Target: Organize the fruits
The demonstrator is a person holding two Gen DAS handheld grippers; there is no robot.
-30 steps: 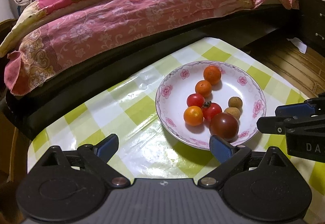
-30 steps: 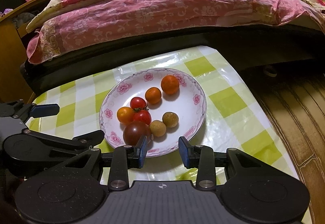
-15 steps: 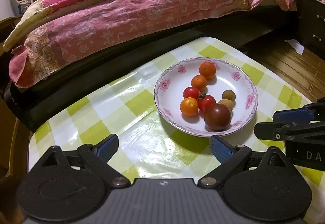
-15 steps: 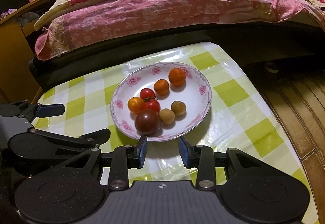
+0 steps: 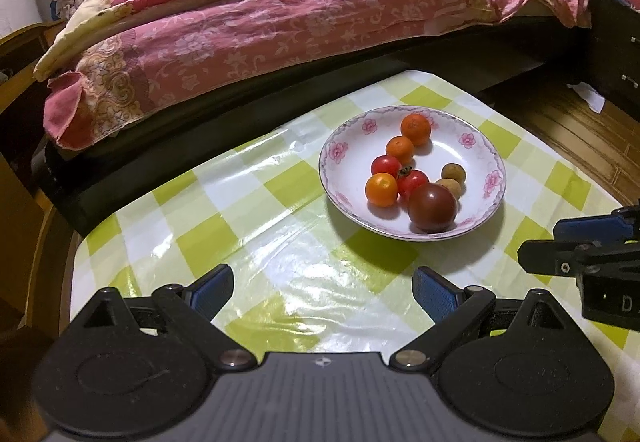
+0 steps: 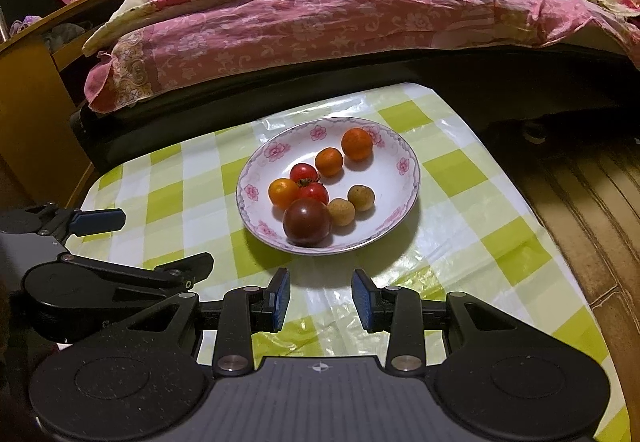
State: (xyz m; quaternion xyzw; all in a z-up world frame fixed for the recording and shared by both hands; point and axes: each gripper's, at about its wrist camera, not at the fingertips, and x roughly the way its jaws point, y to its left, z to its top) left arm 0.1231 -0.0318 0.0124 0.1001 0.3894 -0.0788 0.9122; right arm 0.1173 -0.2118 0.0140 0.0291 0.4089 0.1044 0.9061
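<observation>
A white plate with pink flowers [image 5: 340, 155] [image 6: 256, 177] stands on the green-checked tablecloth and holds several fruits. Nearest me lies a dark brown-red tomato [image 5: 432, 206] [image 6: 307, 222]. Behind it are two red cherry tomatoes [image 5: 412, 181], an orange tomato [image 5: 381, 189], two tangerines [image 5: 416, 129] and two tan longans [image 5: 453, 173]. My left gripper [image 5: 323, 288] hovers wide open and empty, short of the plate's near left. My right gripper [image 6: 321, 296] is narrowly open with nothing between its pads, just short of the plate's near rim.
A bed with a pink flowered quilt [image 5: 280, 21] runs along the table's far side. The table ends at the right over a wooden floor [image 6: 592, 201]. A wooden cabinet [image 6: 36, 113] stands at the left. The right gripper's fingers [image 5: 580, 254] show at the left view's right edge.
Both grippers have drawn back from the plate, which now sits farther off and higher in both views. The fruits have not moved, and neither gripper's opening has changed.
</observation>
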